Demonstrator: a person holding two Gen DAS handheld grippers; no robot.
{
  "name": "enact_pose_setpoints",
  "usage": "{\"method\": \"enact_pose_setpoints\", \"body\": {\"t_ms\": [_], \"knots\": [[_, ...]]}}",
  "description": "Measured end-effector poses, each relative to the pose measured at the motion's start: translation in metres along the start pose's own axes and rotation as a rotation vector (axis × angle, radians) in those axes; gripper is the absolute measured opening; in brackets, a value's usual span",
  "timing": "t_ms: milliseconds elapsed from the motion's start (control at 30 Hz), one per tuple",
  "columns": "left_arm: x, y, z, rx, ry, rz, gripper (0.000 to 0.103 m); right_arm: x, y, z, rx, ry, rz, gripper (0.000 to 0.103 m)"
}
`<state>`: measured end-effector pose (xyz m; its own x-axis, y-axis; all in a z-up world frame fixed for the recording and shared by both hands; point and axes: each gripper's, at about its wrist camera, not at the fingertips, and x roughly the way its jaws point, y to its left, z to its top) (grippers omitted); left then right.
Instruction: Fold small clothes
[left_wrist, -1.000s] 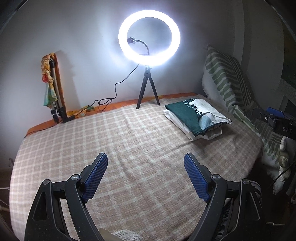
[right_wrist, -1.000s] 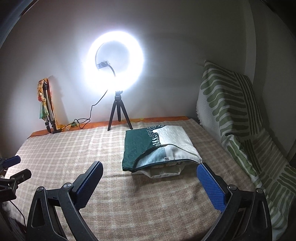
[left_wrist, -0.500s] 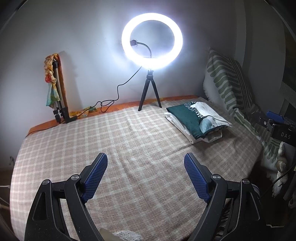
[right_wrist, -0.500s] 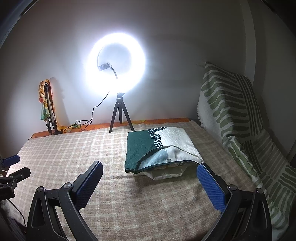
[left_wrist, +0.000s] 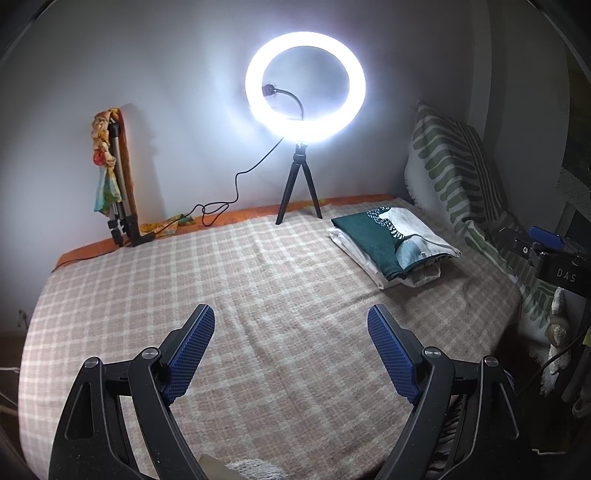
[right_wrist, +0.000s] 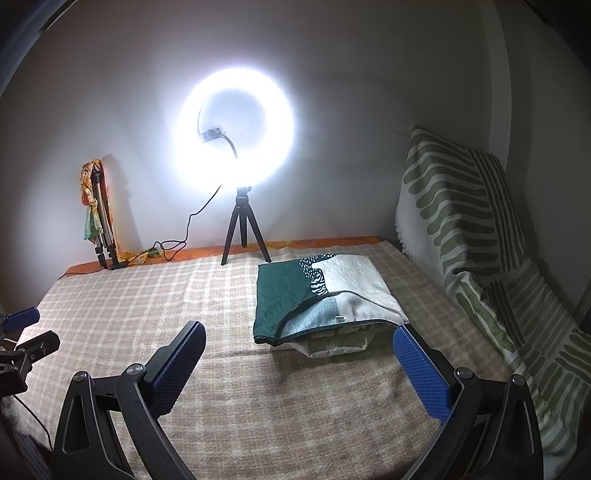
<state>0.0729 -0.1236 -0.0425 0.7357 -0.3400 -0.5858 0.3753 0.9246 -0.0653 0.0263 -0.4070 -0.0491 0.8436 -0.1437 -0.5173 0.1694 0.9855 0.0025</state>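
the small pile of folded clothes (right_wrist: 325, 306), a dark green and cream patterned piece lying on top of pale white pieces, is resting on the far right part of the beige and white checked blanket (right_wrist: 155, 306) that is covering the bed, near the green striped cushions (right_wrist: 461, 221). the pile is looking neat and flat, so i am judging that the folding of these pieces is already done; no unfolded garment is showing on the blanket, so i cannot tell what is left, maybe only taking a new piece. i am counting one pile with at least two layers, perhaps three, but the lower ones are partly hidden. the right gripper (right_wrist: 299, 339) is hovering just in front of the pile with its blue padded jaws standing wide and holding nothing. the left gripper (left_wrist: 291, 332) is hanging over the bare middle of the blanket, well apart from the pile, its jaws also wide and empty. behind, one bright white ring light on a small black tripod (left_wrist: 304, 85) is standing by the wall, and one folded silver tripod with a colourful cloth (left_wrist: 110, 173) is leaning in the left corner.
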Motion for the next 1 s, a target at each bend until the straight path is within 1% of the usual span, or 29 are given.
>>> {"method": "enact_pose_setpoints", "body": {"t_ms": [1000], "knots": [[-0.0024, 0.0018, -0.0004, -0.003, -0.009, 0.003, 0.085, 0.0008, 0.0078, -0.0016, -0.005, -0.001, 0.004, 0.103]]}}
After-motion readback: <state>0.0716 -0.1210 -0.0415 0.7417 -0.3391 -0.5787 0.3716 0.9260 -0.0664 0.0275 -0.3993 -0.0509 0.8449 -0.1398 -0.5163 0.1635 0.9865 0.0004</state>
